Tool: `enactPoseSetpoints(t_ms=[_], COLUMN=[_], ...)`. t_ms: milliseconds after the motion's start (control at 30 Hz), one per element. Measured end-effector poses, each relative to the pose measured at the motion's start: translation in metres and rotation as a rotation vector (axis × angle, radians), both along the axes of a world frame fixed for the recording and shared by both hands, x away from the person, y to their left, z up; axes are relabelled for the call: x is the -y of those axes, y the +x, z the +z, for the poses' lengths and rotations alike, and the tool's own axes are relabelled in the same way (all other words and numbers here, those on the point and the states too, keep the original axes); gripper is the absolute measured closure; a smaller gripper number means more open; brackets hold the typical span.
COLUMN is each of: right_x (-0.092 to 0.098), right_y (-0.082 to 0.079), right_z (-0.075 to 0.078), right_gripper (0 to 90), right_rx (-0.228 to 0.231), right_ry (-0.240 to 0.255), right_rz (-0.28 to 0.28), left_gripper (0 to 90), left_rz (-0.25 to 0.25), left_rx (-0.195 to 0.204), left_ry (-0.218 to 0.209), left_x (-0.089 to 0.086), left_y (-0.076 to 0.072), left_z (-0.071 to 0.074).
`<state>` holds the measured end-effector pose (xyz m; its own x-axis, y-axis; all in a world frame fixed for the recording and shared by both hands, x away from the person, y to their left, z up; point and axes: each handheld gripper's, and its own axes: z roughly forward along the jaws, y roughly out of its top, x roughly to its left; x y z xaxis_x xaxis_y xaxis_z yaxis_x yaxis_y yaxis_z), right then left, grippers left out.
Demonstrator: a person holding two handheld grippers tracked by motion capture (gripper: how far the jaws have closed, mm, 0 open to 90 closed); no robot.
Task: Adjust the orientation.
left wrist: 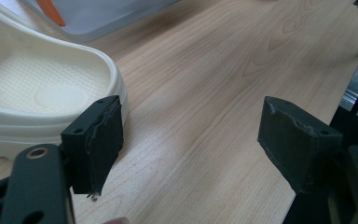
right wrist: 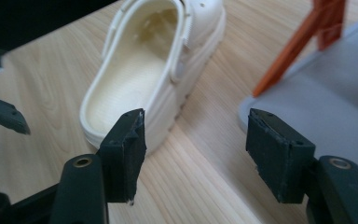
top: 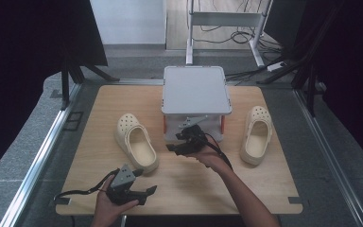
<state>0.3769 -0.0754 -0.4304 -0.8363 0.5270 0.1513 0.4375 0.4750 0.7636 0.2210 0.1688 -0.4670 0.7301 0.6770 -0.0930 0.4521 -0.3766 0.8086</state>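
Table layout: box at rear centre, one clog on either side.
The lidded box (top: pixel 196 101) stands on the table (top: pixel 184 184); left clog (top: pixel 136 142) lies beside it, right clog (top: pixel 256 135) opposite, well apart.

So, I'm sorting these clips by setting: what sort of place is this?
Probably a lab or studio recording rig: a small wooden table edged by metal rails, black curtains at both sides, and loose cables on the floor behind.

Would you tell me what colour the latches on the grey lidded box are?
Orange. The latch on the box shows best in the right gripper view.
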Motion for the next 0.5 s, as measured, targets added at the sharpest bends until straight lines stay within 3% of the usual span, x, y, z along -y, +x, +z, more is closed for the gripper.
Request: enactPoseSetpoints(t_ms=[500], right_x=[-0.038], right_y=[0.017], right_z=[-0.01], right_gripper=[39.4], right_rx=[-0.027], right_ry=[0.007], right_rz=[0.056], left_gripper=[22.6], left_rz=[-0.001], left_rx=[0.006], left_ry=[0.003], left_x=[-0.001], left_y=[0.0], left_z=[0.001])
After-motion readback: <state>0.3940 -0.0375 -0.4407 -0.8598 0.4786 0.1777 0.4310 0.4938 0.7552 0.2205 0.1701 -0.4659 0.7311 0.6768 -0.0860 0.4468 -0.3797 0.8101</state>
